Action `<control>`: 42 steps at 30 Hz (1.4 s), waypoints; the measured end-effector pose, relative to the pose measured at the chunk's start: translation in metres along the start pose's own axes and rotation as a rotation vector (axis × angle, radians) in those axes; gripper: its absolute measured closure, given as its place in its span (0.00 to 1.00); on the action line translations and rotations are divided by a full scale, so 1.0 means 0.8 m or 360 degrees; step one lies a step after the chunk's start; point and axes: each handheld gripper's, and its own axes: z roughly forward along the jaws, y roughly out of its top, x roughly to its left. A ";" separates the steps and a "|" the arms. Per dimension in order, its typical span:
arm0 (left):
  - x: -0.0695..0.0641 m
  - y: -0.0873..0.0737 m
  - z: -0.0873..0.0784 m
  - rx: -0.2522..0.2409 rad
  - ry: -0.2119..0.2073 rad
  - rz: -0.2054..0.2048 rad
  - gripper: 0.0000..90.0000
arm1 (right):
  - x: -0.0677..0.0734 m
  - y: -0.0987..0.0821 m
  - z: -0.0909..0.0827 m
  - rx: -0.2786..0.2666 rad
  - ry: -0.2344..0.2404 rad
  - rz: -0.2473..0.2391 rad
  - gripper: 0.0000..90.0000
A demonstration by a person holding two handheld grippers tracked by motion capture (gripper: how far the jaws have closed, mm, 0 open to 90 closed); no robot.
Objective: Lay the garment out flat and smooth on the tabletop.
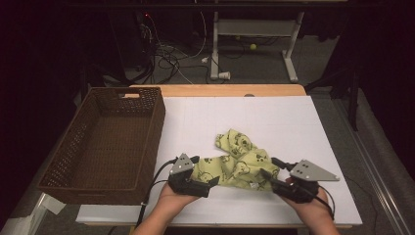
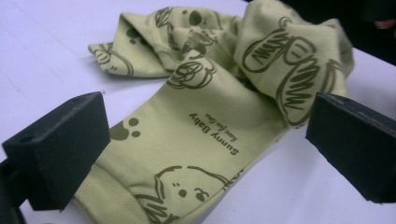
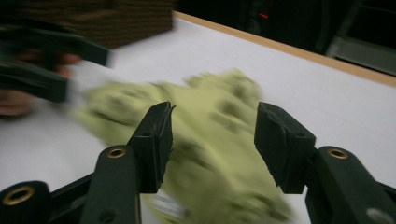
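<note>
Cloth lies crumpled on the white surface beside the basket, between my 2 grippers. Left gripper gapes wide around one end, gripping nothing; right gripper stands half open, empty, ready to spread it.

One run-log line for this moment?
cloth: crumpled on table | left tool: open, straddling cloth | right tool: open over cloth | basket: empty

garment: 1 | basket: 1 | tongs: 2 — left tongs, right tongs
</note>
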 end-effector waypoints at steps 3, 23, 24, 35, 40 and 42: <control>-0.001 0.000 0.002 -0.0050 0.0014 0.0019 0.00 | 0.035 0.013 0.029 0.0043 0.0017 -0.0175 0.51; -0.008 -0.006 0.006 -0.0060 -0.0024 0.0080 0.00 | -0.077 -0.045 -0.036 0.0120 -0.0362 0.0159 0.98; -0.006 -0.005 0.007 -0.0061 -0.0024 0.0069 0.00 | -0.083 -0.050 -0.039 0.0126 -0.0393 0.0176 0.98; 0.004 -0.004 0.009 -0.0086 0.0026 0.0032 0.00 | -0.091 -0.052 -0.049 0.0107 -0.0443 0.0226 0.82; 0.001 -0.005 0.011 -0.0075 0.0028 0.0031 0.00 | -0.060 -0.022 -0.062 -0.0069 -0.0417 0.0112 0.78; 0.002 -0.006 0.013 -0.0064 0.0016 0.0036 0.00 | -0.054 -0.018 -0.063 -0.0086 -0.0404 0.0086 0.77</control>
